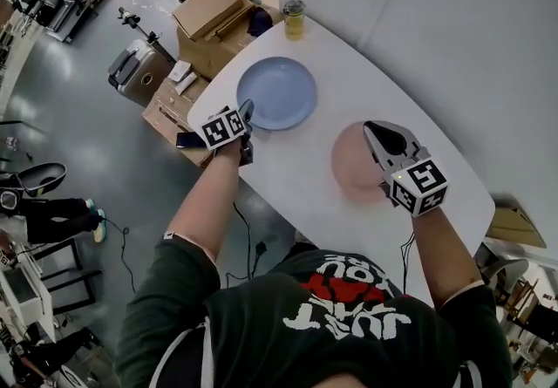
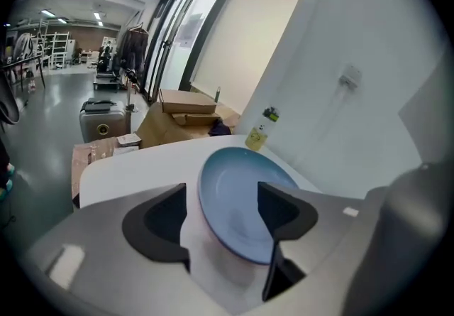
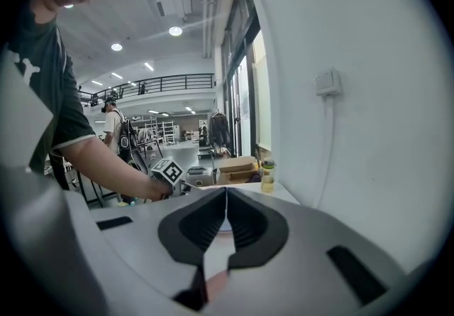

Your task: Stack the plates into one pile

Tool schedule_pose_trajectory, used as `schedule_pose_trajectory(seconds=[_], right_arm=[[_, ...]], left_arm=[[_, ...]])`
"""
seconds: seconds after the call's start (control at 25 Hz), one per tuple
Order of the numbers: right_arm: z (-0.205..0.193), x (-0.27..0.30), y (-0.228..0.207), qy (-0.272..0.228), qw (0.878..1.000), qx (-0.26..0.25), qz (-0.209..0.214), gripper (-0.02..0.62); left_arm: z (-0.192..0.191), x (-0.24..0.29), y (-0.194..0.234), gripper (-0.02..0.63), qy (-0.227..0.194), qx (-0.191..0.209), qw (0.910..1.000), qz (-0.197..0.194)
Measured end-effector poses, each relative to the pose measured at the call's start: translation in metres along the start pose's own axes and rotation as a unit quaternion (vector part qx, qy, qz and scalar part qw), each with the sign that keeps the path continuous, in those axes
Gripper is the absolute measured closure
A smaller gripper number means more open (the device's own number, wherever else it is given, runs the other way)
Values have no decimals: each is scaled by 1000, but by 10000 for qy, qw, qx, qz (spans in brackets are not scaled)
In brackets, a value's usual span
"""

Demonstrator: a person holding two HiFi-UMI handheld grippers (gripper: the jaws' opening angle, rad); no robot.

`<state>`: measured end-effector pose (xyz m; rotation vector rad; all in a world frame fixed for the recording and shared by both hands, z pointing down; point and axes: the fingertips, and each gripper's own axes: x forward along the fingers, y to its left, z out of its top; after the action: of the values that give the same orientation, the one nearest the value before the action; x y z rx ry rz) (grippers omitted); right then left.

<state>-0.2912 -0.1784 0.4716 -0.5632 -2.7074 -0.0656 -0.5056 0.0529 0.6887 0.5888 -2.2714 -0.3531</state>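
Blue plate (image 1: 276, 92) sits between the wide-open left tongs (image 1: 247, 112); best clamp its rim squarely. Right tongs (image 1: 373, 129) are closed.

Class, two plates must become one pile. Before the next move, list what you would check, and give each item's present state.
1. Left gripper jaws apart: ok.
2. Blue plate has its near rim between those jaws, not yet gripped: ok.
3. Right gripper holds the pink plate: cannot tell; its jaws are together above it.
4. Plates in one pile: not ok; they lie apart on the table.
5. Bottle stands clear of both plates: ok.
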Motion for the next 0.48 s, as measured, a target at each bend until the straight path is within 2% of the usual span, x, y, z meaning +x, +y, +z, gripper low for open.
schedule_pose_trajectory(seconds=[0.08, 0.2, 0.24, 0.36, 0.4, 0.48], right_arm=[[2, -6, 1, -50, 10000, 14, -28, 589], [6, -24, 8, -142, 9999, 23, -58, 589], [7, -32, 11, -164, 9998, 15, -65, 589], [6, -64, 22, -245, 9997, 18, -91, 589], [5, -76, 25, -295, 9995, 34, -100, 589], [2, -98, 31, -414, 9991, 73, -106, 589]], left_arm=[[4, -14, -10, 298, -150, 138, 9994, -275], [6, -51, -38, 309, -352, 514, 9937, -933], [5, -68, -47, 346, -445, 587, 9909, -1126], [-5, -127, -68, 557, -797, 615, 9838, -1481], [-11, -146, -76, 598, -890, 599, 9816, -1578], [-24, -180, -92, 598, -971, 599, 9776, -1768]])
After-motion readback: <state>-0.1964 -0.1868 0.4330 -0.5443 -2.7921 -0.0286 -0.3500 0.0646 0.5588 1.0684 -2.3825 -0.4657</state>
